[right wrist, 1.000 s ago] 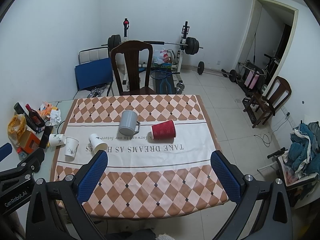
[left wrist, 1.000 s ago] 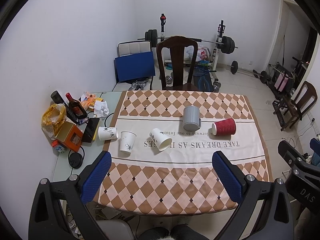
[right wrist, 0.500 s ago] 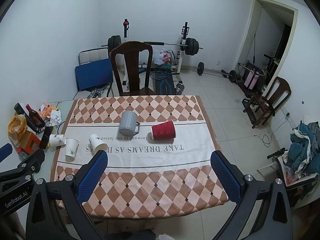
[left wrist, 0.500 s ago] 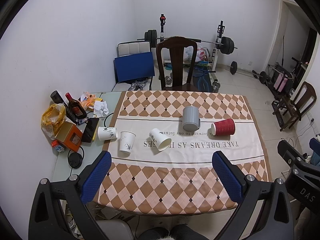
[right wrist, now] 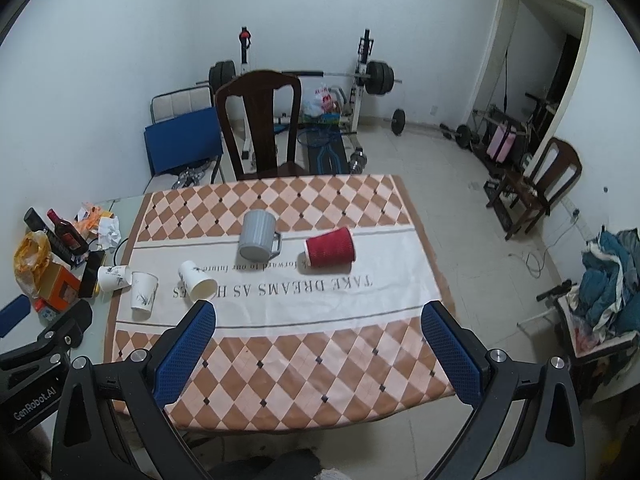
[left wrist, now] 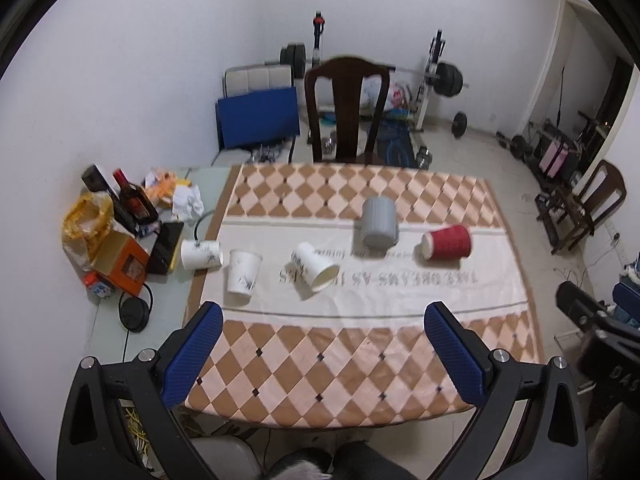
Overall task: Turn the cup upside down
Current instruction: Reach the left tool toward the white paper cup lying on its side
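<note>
A: Which cup? Five out. Red cup [right wrist: 330, 247] on its side, ahead of the right gripper [right wrist: 318, 354], between its fingers' lines, mouth toward the grey mug [right wrist: 259, 241].
B: Mug's inverted already, handle toward the red one. Paper cup [left wrist: 315, 271] tipped over ahead of the left gripper [left wrist: 322, 356], nearer its left finger. Small white cup [left wrist: 243, 271] stands mouth-down; another cup [left wrist: 200, 254] lies off the cloth's edge.
A: Both grippers spread wide, empty, well back over the near edge of the tablecloth [right wrist: 280, 360]. Probably staged for approach.
B: Left view shows clutter, bottle [left wrist: 132, 200], orange box [left wrist: 120, 266]. Right view alone shows the clothes pile [right wrist: 608, 276].
</note>
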A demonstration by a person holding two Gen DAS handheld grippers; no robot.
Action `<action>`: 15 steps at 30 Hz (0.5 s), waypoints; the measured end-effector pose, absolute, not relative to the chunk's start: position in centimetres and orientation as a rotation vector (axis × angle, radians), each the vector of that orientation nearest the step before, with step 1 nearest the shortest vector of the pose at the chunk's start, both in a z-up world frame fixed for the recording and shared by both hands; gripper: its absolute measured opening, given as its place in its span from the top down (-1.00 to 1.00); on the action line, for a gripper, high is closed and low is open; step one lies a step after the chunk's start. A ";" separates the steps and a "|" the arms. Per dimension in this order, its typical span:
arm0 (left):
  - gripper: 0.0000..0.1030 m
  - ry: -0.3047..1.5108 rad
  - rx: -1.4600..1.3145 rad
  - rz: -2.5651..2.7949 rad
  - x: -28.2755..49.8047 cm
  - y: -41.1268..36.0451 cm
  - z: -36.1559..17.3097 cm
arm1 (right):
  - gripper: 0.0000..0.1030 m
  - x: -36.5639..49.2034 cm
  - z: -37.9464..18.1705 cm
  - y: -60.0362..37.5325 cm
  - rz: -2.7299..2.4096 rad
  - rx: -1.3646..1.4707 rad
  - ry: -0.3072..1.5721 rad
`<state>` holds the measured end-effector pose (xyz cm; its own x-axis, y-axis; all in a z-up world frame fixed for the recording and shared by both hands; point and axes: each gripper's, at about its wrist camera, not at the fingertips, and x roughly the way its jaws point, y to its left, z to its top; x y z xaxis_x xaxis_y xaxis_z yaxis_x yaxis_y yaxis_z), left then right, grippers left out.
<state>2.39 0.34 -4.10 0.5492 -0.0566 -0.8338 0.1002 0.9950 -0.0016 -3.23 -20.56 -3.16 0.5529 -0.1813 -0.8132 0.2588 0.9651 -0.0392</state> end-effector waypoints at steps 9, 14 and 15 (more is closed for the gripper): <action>-1.00 1.143 0.133 -0.021 5.7 5.0 -14.4 | -1.00 0.9 -14.1 -18.1 -0.275 0.121 1.149; -1.00 1.203 0.269 -0.018 7.9 6.0 -19.6 | -1.00 2.6 -21.5 -16.5 -0.286 0.076 1.268; -1.00 1.211 0.308 -0.032 8.4 6.0 -20.5 | -1.00 3.1 -23.0 -16.1 -0.280 0.063 1.299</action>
<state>8.44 6.04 -20.48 0.3568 0.1391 -0.9238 0.1882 0.9579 0.2169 3.06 -16.14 -22.96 0.2403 -0.1691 -0.9558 0.2397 0.9646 -0.1104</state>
